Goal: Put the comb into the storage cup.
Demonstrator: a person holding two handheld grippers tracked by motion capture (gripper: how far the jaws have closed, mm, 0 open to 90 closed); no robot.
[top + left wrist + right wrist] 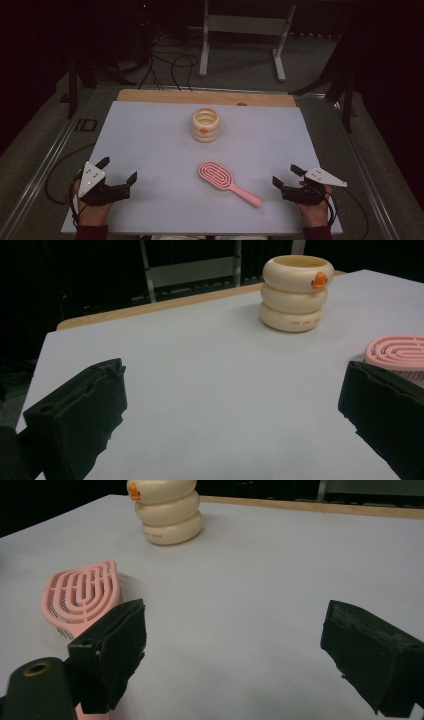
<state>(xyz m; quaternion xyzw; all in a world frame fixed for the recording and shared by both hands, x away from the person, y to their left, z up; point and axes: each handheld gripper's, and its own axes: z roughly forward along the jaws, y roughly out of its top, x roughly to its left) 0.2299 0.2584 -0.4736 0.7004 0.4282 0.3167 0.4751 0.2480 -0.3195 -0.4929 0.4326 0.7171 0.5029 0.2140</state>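
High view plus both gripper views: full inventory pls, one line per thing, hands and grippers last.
hairbrush: 1, pink, lying flat on the sheet, front centre-right, handle toward the right gripper
ringed cup: 1, cream with a small orange mark, upright, centre of the sheet beyond the hairbrush
sheet: 1, white, covering most of the table
table: 1, wooden edge showing at the far side
frame: 1, white, standing on the floor beyond the table
cables: several, black, on the floor at the far left
left gripper: 1, black, front left, fingers apart, holding nothing
right gripper: 1, black, front right, fingers apart, holding nothing
hands: 2, one behind each gripper at the near edge
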